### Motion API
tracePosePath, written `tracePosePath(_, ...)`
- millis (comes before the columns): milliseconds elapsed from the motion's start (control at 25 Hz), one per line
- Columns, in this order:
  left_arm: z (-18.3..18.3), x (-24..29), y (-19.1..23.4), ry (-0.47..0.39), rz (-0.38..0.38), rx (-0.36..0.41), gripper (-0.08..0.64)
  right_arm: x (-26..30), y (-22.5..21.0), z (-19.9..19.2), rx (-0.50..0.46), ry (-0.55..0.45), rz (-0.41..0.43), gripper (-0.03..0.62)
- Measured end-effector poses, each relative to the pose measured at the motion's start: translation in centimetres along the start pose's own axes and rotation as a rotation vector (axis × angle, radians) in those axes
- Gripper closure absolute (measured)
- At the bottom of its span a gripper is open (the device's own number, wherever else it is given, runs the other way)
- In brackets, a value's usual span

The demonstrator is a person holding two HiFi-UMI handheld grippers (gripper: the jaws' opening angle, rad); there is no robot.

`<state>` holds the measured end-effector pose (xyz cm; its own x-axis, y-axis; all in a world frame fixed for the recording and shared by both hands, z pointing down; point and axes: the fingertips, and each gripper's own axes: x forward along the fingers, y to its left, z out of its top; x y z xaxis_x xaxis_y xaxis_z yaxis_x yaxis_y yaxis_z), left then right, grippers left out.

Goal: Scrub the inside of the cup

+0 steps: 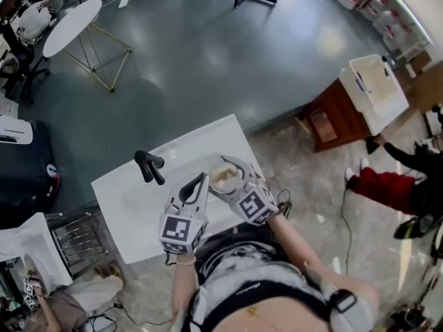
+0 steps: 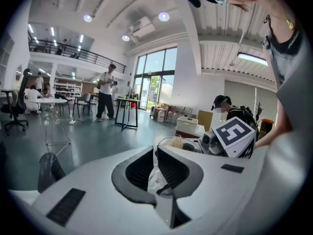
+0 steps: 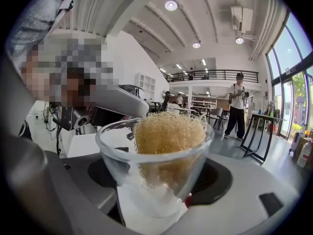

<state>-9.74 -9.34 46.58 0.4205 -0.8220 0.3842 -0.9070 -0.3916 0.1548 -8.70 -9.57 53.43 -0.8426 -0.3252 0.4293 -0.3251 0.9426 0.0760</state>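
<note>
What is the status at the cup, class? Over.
Left gripper shut on clear plastic. Right gripper shut on cup, sponge inside. Nothing seen in the way.

A large open-plan office or studio hall was shown. A high ceiling with round lights, a railed mezzanine and tall windows were seen. On the grey polished floor, a round white table, an office chair and storage boxes were set, and a person was seen standing.
</note>
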Motion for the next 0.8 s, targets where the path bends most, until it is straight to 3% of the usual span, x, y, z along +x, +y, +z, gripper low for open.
tracePosePath(120, -0.2, -0.4, -0.6, 0.016, -0.033, 0.010, 0.461, 0.0, 0.3, 0.2, -0.013, -0.030, -0.008, 0.198)
tracePosePath(200, 0.1, -0.5, -0.7, 0.005, -0.052, 0.058, 0.415, -0.4, 0.6, 0.2, -0.028, -0.003, -0.006, 0.198)
tracePosePath(520, 1.8, -0.3, -3.8, 0.055, -0.191, 0.140, 0.325, -1.6, 1.2, 0.1, -0.076, 0.017, -0.006, 0.198)
tracePosePath(800, -0.9, 1.5, -5.2, 0.263, -0.231, 0.363, 0.284, -2.0, 2.9, 0.4, -0.129, 0.019, 0.013, 0.198)
